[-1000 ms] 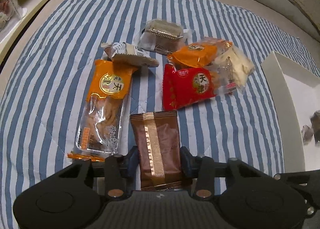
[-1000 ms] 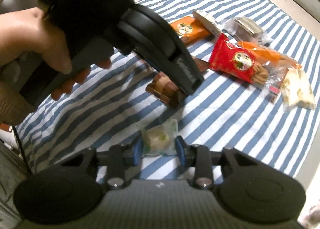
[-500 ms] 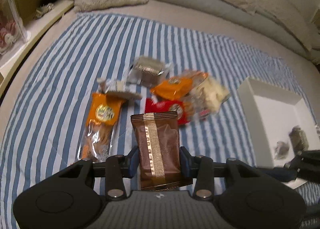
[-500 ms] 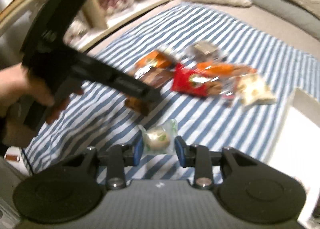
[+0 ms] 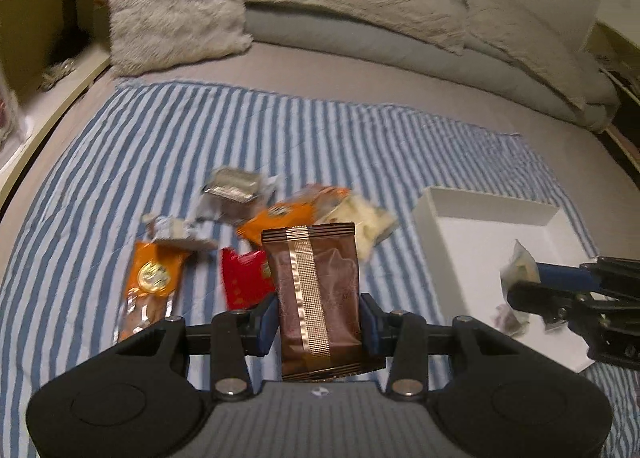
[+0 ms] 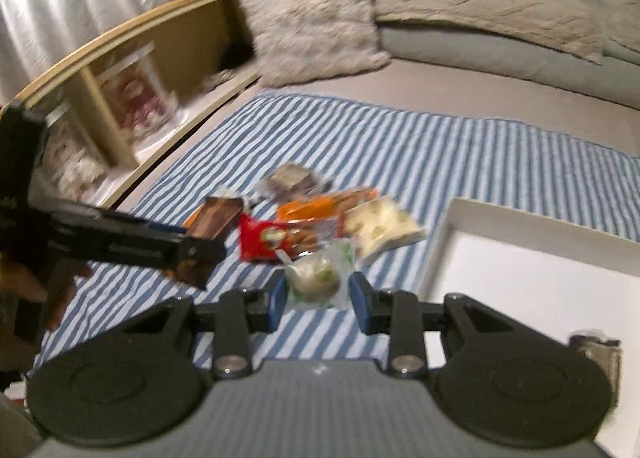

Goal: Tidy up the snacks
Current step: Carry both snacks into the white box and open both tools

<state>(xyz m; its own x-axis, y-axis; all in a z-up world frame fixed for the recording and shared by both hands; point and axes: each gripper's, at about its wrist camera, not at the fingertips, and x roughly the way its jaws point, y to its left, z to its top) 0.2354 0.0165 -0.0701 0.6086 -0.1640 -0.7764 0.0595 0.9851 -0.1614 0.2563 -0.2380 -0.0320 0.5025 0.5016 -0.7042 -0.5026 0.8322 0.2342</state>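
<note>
Brown packet [image 5: 316,298] in left tool [image 5: 319,322]

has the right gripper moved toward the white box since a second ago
Yes. The right gripper, shut on the small clear-wrapped snack, has swung right, toward the white box, which now fills the view's lower right; earlier only striped blanket lay there.

Snack pile [image 5: 280,217] sits mid-blanket [image 5: 360,137] in front of me, box [image 5: 496,217] just right of it, pillows [image 5: 176,1] behind, shelf [image 6: 120,97] off to the left.
</note>
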